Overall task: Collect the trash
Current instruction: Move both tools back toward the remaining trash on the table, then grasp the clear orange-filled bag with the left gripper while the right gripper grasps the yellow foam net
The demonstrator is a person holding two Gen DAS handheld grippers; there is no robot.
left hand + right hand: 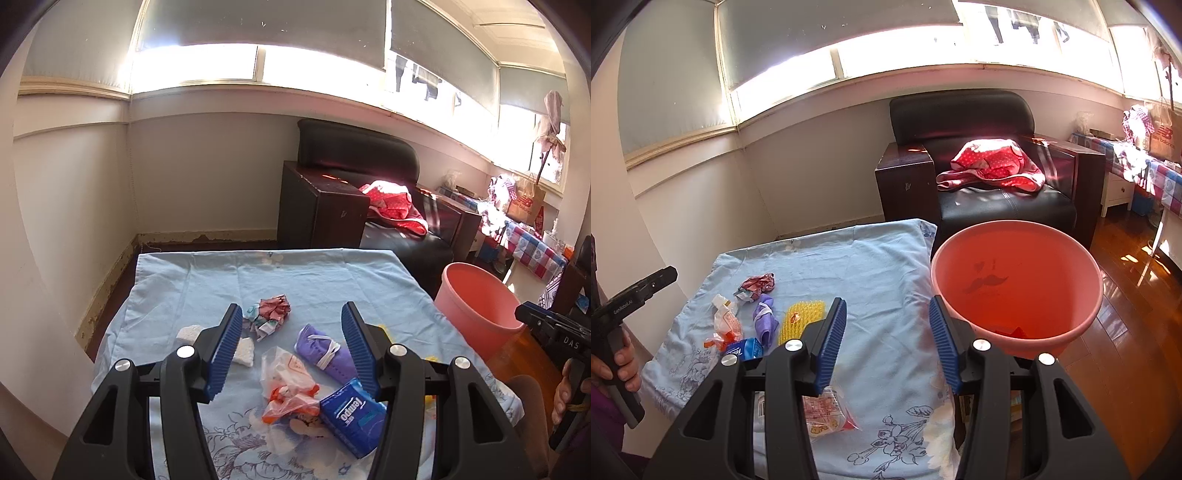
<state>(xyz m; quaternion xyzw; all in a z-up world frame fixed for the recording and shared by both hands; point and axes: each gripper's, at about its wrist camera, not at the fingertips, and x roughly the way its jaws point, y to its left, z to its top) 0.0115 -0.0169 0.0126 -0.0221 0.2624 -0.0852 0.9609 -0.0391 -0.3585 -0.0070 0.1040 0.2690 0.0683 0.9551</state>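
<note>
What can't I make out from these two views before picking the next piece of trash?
- Bucket bottom: right view, its near wall hides all but a red scrap.
- Yellow brush: right view, partly behind the right gripper; left view, almost all behind the left gripper.
- Snack wrapper: right view, partly under that gripper's arm.
- Tissue pack: left view, one corner behind a finger.
</note>
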